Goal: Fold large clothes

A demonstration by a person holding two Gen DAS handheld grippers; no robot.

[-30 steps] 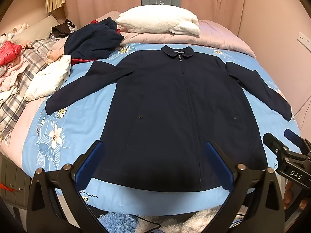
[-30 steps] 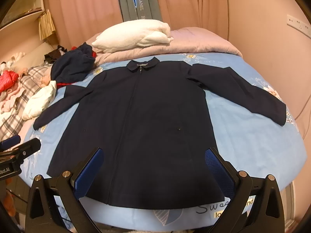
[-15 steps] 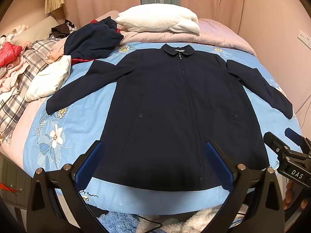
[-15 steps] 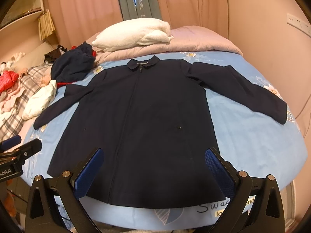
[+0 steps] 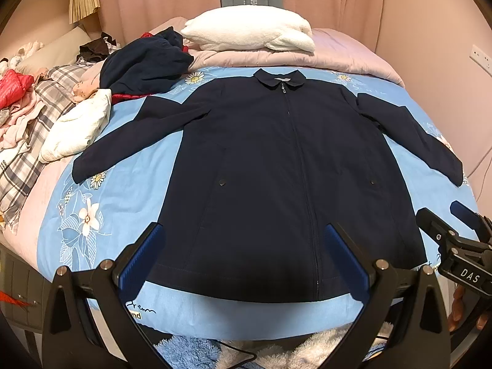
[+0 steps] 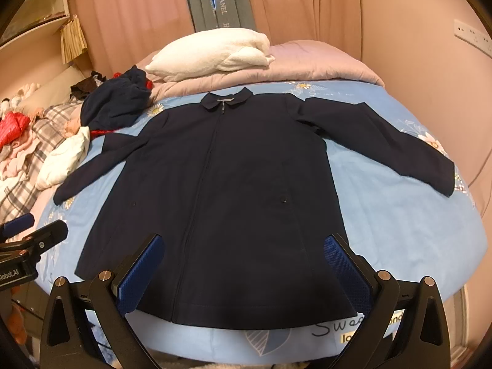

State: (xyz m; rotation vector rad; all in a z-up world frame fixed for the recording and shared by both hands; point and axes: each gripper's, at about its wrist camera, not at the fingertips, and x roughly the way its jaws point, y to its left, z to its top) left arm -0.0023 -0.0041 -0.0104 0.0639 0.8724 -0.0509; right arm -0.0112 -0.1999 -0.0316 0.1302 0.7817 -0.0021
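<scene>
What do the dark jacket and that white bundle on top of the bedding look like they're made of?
The jacket looks like a smooth, matte woven cloth, possibly cotton or a blend: it lies flat with crisp seams, a metal zip and small snap studs. The white bundle looks like fluffy fleece or terry, with a nubbly, soft surface. Neither fibre can be confirmed by sight.

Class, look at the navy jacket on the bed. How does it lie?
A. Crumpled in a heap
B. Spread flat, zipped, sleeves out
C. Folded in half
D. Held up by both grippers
B: the jacket lies flat on the bed, zipper closed, both sleeves stretched outward; neither gripper touches it.
</scene>
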